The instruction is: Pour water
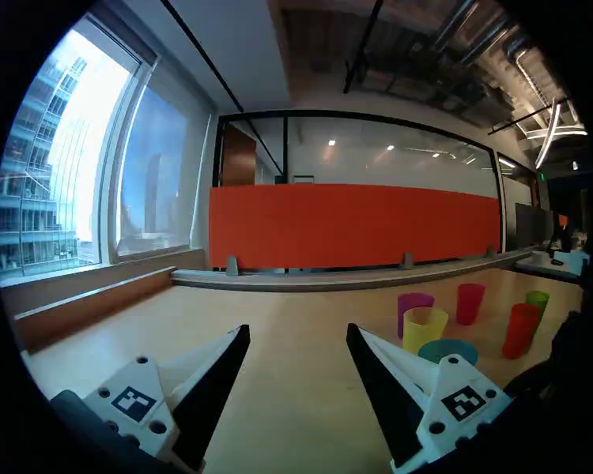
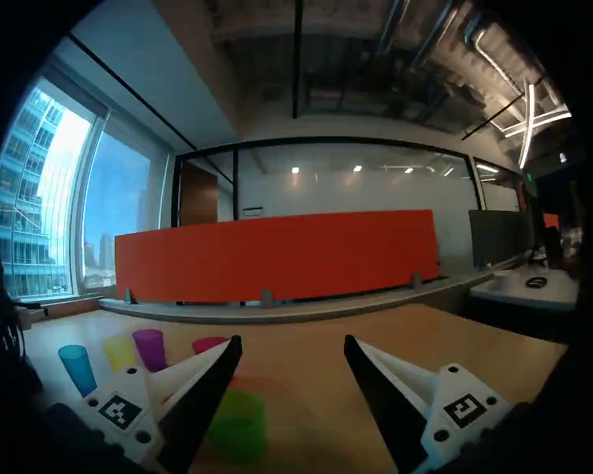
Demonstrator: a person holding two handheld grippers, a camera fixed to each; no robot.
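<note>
Several coloured plastic cups stand in a cluster on the wooden table (image 1: 296, 395). In the left gripper view they sit to the right of my fingers: purple cup (image 1: 415, 304), yellow cup (image 1: 424, 328), teal cup (image 1: 448, 350), pink-red cup (image 1: 470, 302), orange cup (image 1: 521, 330) and green cup (image 1: 537, 302). My left gripper (image 1: 296, 332) is open and holds nothing. In the right gripper view the teal cup (image 2: 78, 368), yellow cup (image 2: 119, 351) and purple cup (image 2: 149, 348) stand at the left. The green cup (image 2: 237, 425) is close by my left finger. My right gripper (image 2: 291, 341) is open over bare table.
An orange partition (image 1: 352, 225) runs along the far edge of the table. Tall windows (image 1: 67, 174) fill the left wall above a wooden ledge. At the right a neighbouring desk (image 2: 526, 288) carries a monitor and small items.
</note>
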